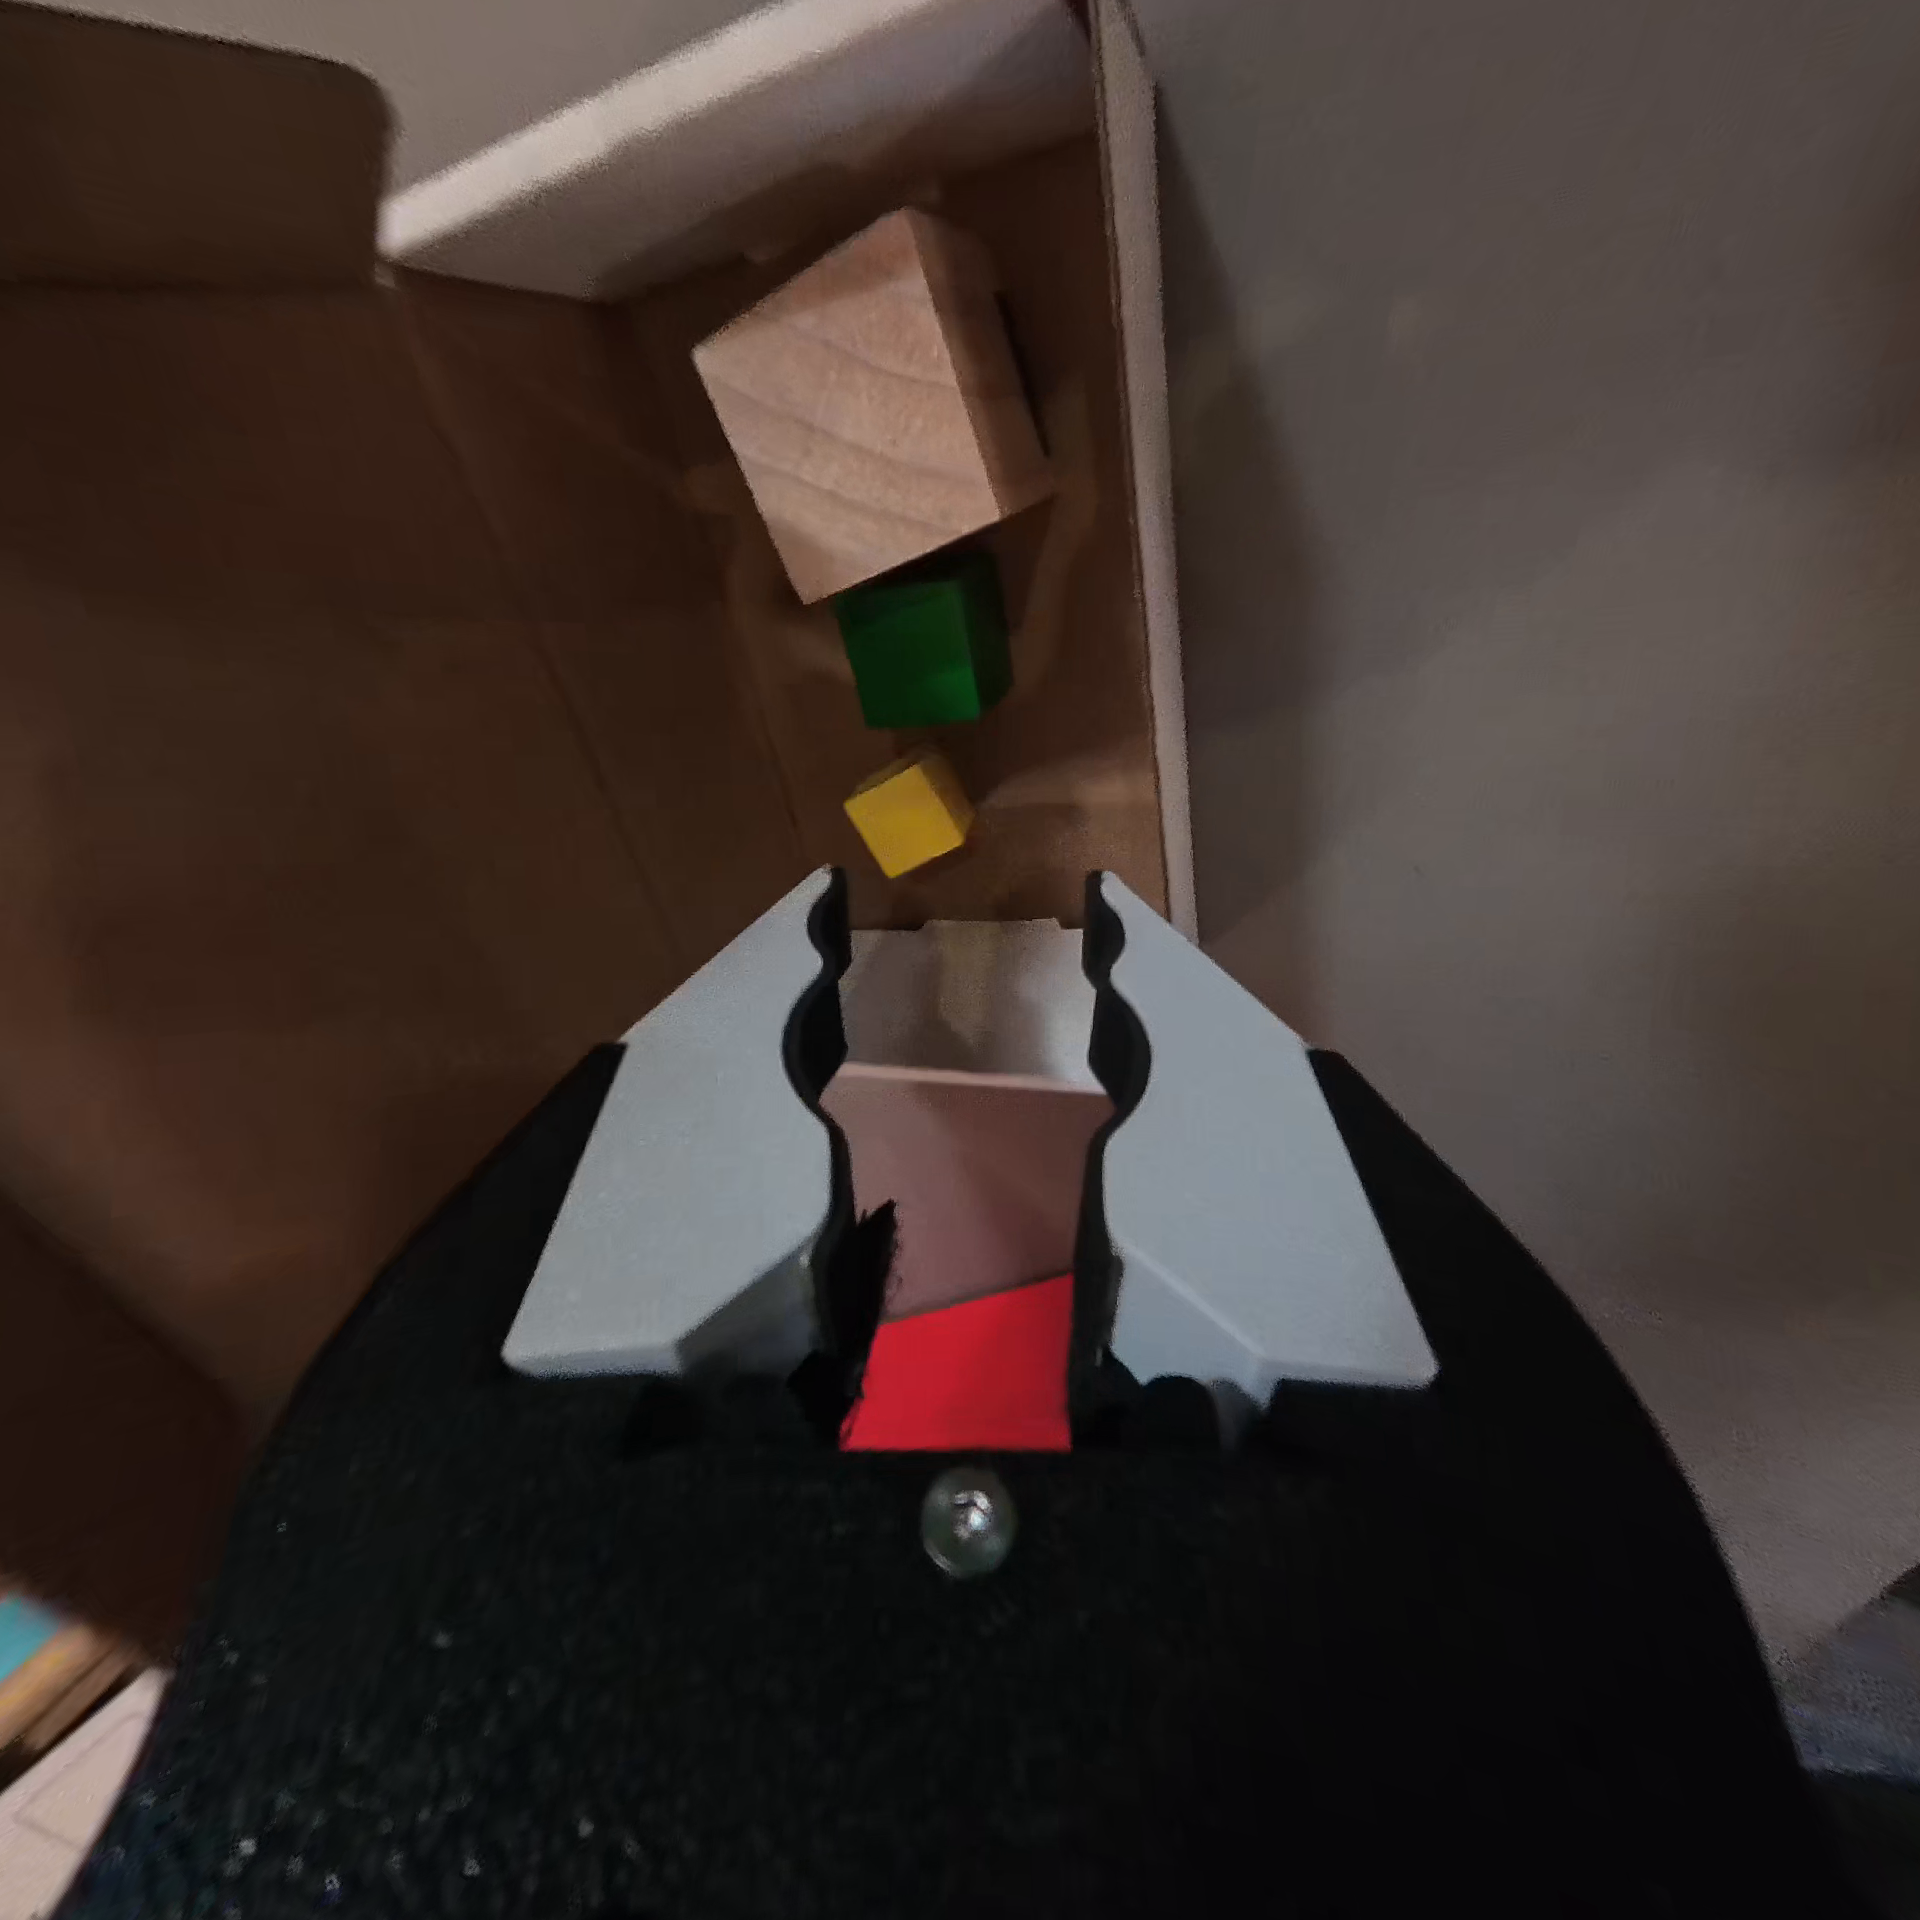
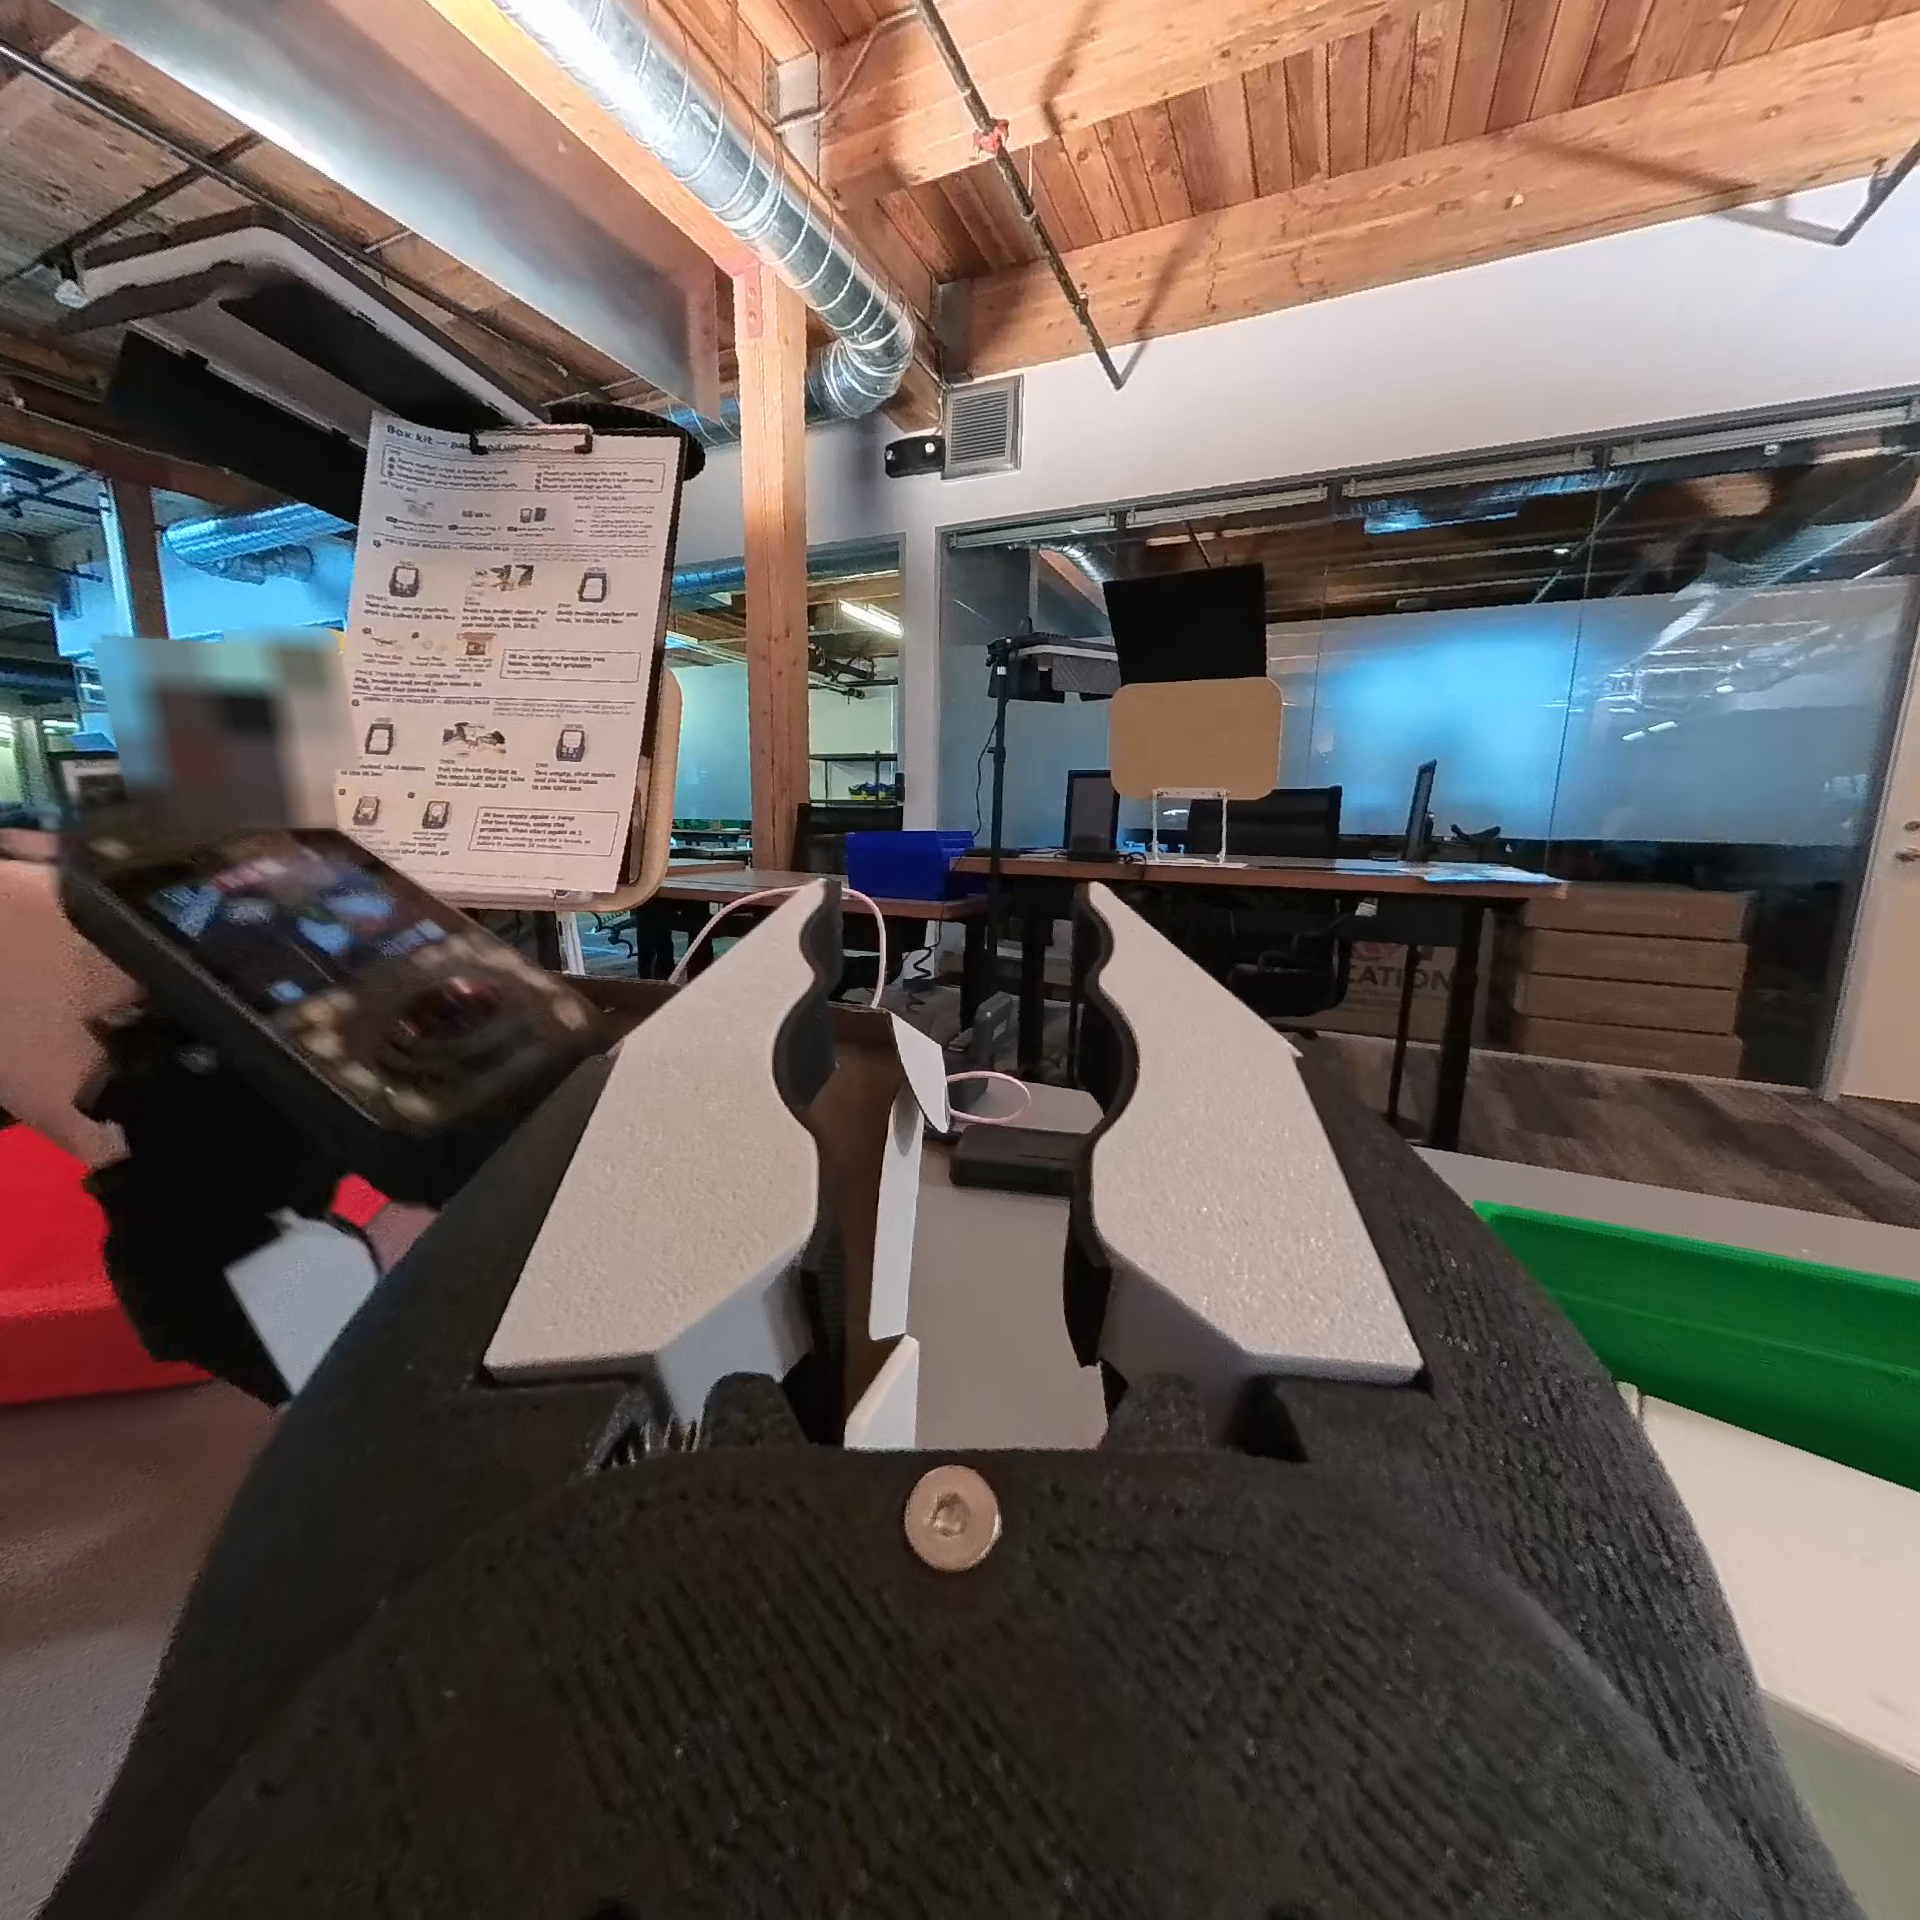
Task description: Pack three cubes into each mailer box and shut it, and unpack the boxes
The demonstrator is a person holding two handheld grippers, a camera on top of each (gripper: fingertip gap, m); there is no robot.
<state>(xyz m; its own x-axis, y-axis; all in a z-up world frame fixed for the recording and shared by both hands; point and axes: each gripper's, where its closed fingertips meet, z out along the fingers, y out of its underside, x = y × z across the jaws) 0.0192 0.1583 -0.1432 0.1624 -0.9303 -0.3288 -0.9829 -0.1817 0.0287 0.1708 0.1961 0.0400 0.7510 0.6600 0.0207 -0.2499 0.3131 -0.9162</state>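
Observation:
In the left wrist view I look down into an open mailer box (image 1: pixel 1141 520) with a brown inside and white walls. A large plain wooden cube (image 1: pixel 873 405), a green cube (image 1: pixel 925 649) and a small yellow cube (image 1: pixel 909 816) lie in a row along its right wall. My left gripper (image 1: pixel 966 894) is open and empty, just above the box's near wall, short of the yellow cube. My right gripper (image 2: pixel 956 904) is open and points out level into the room. A white box flap (image 2: pixel 899 1216) stands between its fingers near the left one, not pinched.
A green bin (image 2: pixel 1714 1340) lies at the right and a red bin (image 2: pixel 52 1278) at the left. The left gripper's body with its screen (image 2: pixel 312 987) shows at the left. An instruction sheet on a clipboard (image 2: pixel 509 665) stands behind. Desks and glass walls lie farther off.

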